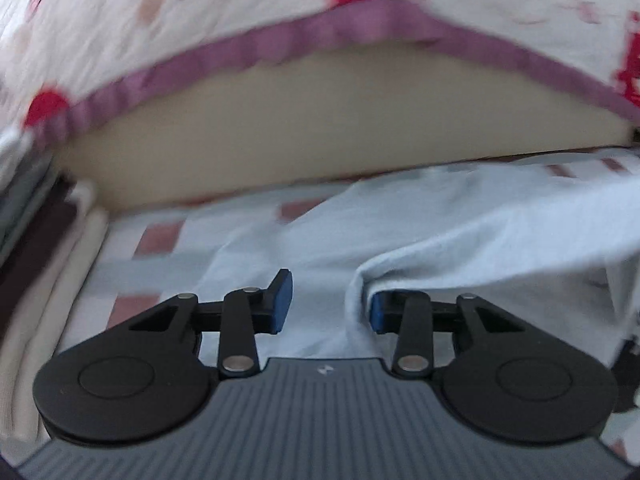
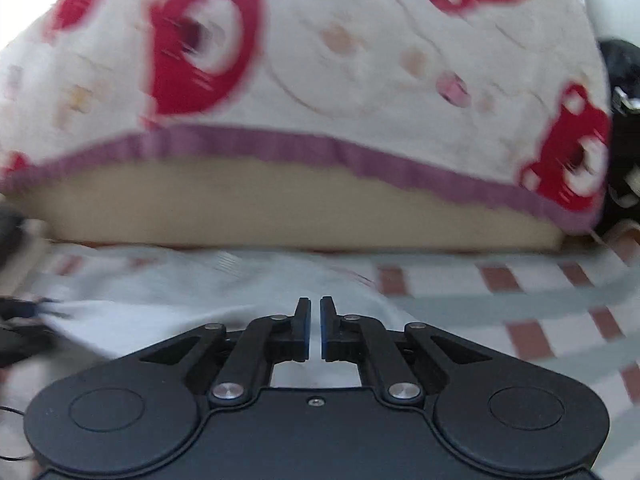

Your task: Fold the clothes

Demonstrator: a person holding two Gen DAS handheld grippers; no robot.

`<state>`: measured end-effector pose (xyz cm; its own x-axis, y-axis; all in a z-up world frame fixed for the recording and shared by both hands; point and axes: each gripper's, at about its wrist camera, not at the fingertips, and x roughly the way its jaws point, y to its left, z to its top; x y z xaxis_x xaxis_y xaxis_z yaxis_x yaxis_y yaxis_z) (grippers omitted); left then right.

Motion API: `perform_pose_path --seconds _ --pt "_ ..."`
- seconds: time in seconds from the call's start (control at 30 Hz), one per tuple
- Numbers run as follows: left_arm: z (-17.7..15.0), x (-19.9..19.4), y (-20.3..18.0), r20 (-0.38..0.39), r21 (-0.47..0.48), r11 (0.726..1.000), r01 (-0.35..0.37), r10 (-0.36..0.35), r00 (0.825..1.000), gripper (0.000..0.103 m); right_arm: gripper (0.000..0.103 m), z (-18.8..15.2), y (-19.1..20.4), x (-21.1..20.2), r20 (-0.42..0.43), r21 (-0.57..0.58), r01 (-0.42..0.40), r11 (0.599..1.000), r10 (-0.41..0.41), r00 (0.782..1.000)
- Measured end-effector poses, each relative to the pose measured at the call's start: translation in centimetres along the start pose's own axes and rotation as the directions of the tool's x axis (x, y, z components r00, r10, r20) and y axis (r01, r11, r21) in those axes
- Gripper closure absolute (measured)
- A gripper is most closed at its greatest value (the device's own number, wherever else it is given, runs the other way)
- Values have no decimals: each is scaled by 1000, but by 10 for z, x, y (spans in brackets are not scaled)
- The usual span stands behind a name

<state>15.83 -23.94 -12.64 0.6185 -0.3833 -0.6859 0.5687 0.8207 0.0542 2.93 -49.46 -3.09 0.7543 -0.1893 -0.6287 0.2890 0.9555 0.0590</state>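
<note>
Both hand-held grippers hover low over the checked red-and-white bedsheet (image 2: 520, 300). Left gripper (image 1: 331, 306) stands partly open, a fold of the pale blue cotton garment (image 1: 460, 232) draped over its right pad, not pinched. Right gripper (image 2: 315, 328) is nearly closed with nothing visibly pinched, above the same garment's edge. Behind lies a white quilt with red prints and purple trim (image 2: 320, 80).

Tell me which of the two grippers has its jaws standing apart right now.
The left gripper: its blue pads are spread, with pale blue garment draped over one. The right gripper is closed.
</note>
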Motion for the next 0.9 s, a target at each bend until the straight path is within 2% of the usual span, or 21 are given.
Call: perform_pose_path --seconds 0.1,0.13,0.2,0.27,0.3,0.33,0.37,0.43,0.53,0.7,0.83,0.87,0.9 --pt "-4 27 21 -142 -111 994 11 -27 989 68 98 -5 -29 28 -108 150 23 988 -7 994" --pt "-5 32 24 -161 -132 991 14 -35 986 68 97 -7 -33 34 -136 168 28 985 -5 991" --pt "-5 32 25 -159 -131 991 16 -37 987 69 87 -13 -33 36 -180 183 33 983 0 984" --pt "-2 29 23 -144 -107 994 17 -32 989 67 77 -20 -31 30 -217 251 -36 967 93 972" --pt "-1 26 22 -134 -87 996 13 -25 991 65 58 -25 -31 28 -229 304 -86 949 161 960" --pt "1 23 20 -123 -64 998 9 -16 992 63 47 -30 -30 29 -233 360 -136 923 230 945" --pt "2 23 18 -117 -46 999 5 -10 993 62 46 -36 -29 32 -237 408 -174 896 289 928" --pt "5 23 14 -115 -31 1000 4 -8 993 63 46 -46 -27 45 -252 466 -200 862 346 904" --pt "4 23 9 -120 -7 1000 6 -6 993 63 46 -56 -21 70 -293 478 -176 861 345 892" --pt "1 29 20 -148 -91 995 47 -60 987 61 46 -73 -10 100 -325 428 -118 896 274 905" --pt "-5 32 26 -175 -150 984 93 -119 977 62 49 -78 -2 102 -306 365 -174 915 294 905" --pt "-7 33 27 -181 -161 981 106 -135 974 63 81 -78 0 100 -296 339 -191 921 297 908" --pt "-8 34 28 -187 -173 978 118 -150 971 70 98 -77 4 99 -286 303 -203 931 292 913"
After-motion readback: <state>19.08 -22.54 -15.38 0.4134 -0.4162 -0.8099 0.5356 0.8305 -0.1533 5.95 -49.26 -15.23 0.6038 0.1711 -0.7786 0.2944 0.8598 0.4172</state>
